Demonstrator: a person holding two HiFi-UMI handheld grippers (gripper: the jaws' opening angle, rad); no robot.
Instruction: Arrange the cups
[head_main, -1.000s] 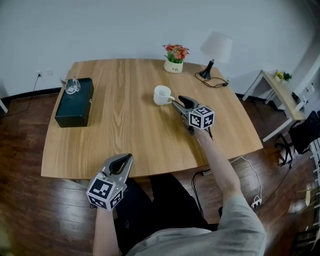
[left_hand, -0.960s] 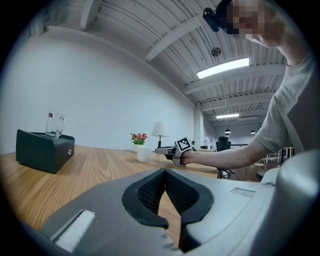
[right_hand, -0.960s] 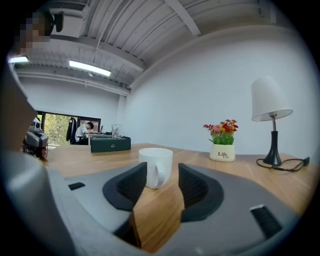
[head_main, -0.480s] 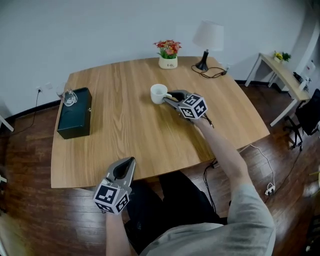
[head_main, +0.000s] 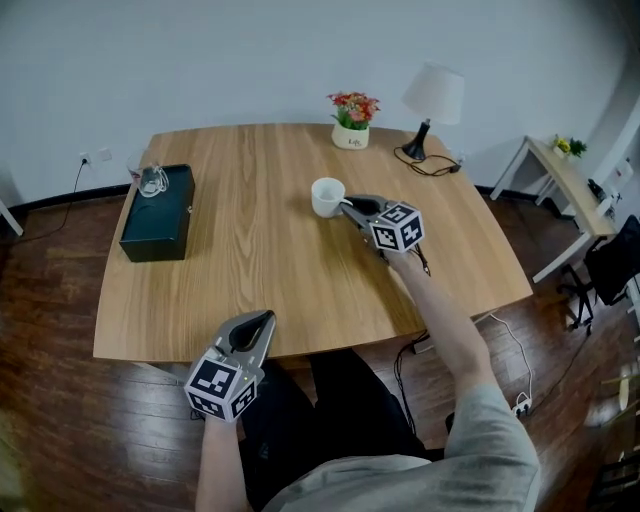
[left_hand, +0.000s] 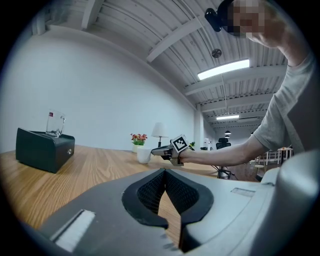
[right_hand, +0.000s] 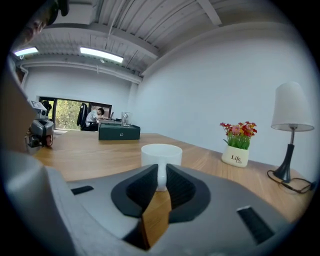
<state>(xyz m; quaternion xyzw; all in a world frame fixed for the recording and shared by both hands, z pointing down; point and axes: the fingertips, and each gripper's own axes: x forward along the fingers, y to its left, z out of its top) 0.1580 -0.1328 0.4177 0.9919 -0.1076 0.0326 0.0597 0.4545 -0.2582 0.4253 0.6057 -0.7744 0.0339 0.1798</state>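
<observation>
A white cup (head_main: 325, 195) stands upright on the wooden table (head_main: 250, 270), right of its middle. My right gripper (head_main: 348, 206) is shut on the cup's handle (right_hand: 161, 176), with the pads pressed on both of its sides. The cup body (right_hand: 161, 154) rises just beyond the jaws. A clear glass cup (head_main: 150, 180) sits on top of a dark box (head_main: 158, 215) at the table's left. My left gripper (head_main: 262, 319) hovers at the near table edge, shut with nothing in it (left_hand: 164, 172).
A small flower pot (head_main: 351, 130) and a white table lamp (head_main: 432, 105) with its cable stand at the far right of the table. A pale side table (head_main: 572, 180) and a chair are off to the right. The floor is dark wood.
My right gripper's jaws have closed onto the white cup's handle. The left gripper has stayed where it was.
</observation>
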